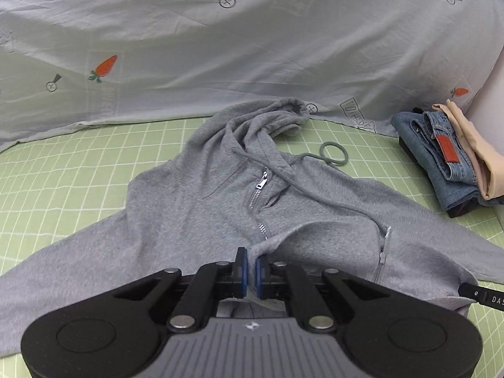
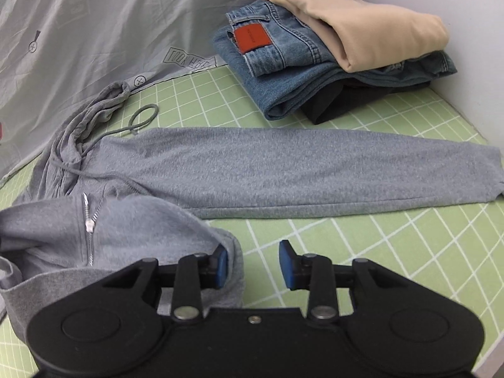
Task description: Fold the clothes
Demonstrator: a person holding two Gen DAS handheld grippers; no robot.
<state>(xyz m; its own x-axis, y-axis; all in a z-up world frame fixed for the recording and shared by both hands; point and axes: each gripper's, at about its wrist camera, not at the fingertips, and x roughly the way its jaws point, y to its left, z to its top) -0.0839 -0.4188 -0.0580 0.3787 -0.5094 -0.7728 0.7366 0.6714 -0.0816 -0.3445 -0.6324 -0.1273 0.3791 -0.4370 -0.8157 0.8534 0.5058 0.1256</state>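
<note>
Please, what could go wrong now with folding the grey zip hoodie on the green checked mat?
1. The left gripper pinches only a small bit of the grey zip hoodie at its hem, so the fabric may slip out.
2. The open right gripper has one pad against the hem; closing may miss it.
3. The loose grey drawstring could get folded in crookedly.

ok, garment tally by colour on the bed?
Grey: 1, hoodie
Blue: 1, jeans
Beige: 1, folded top
Black: 1, folded piece under the jeans
Total: 4
</note>
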